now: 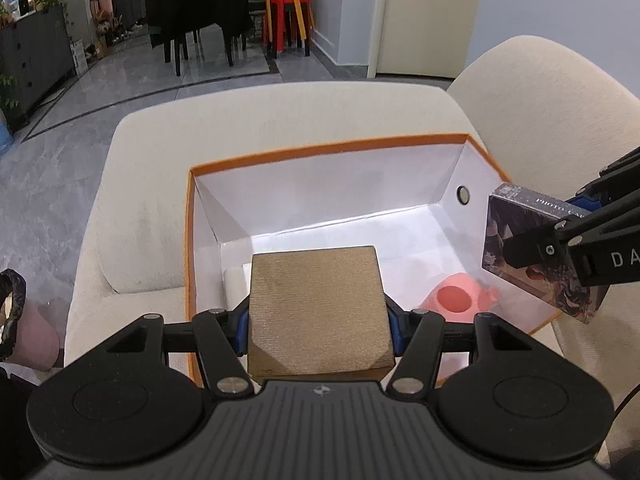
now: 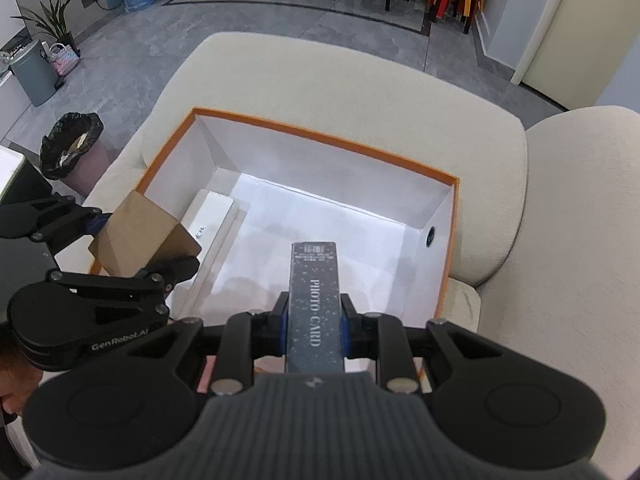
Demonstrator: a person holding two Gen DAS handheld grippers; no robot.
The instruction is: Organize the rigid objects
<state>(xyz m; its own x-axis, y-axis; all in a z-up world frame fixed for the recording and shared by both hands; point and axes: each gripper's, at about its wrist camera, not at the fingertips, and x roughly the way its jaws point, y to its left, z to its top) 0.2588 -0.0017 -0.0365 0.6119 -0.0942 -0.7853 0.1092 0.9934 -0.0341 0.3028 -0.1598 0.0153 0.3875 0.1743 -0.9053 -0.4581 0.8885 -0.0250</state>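
Note:
A large white box with an orange rim (image 1: 328, 147) (image 2: 320, 130) sits open on a cream sofa. My left gripper (image 1: 318, 326) is shut on a gold-brown box (image 1: 318, 312) and holds it over the box's near left edge; it also shows in the right wrist view (image 2: 142, 236). My right gripper (image 2: 314, 322) is shut on a dark box labelled PHOTO CARD (image 2: 315, 300) (image 1: 532, 256), held over the near right side. Inside lie a pink cup (image 1: 454, 299) and a flat white box (image 2: 212, 214).
The cream sofa seat (image 1: 280, 116) (image 2: 340, 76) holds the box, with a cushion (image 1: 552, 92) to the right. A bin with a black liner (image 2: 72, 148) stands on the floor at the left. Chairs and stools (image 1: 286, 16) stand far behind.

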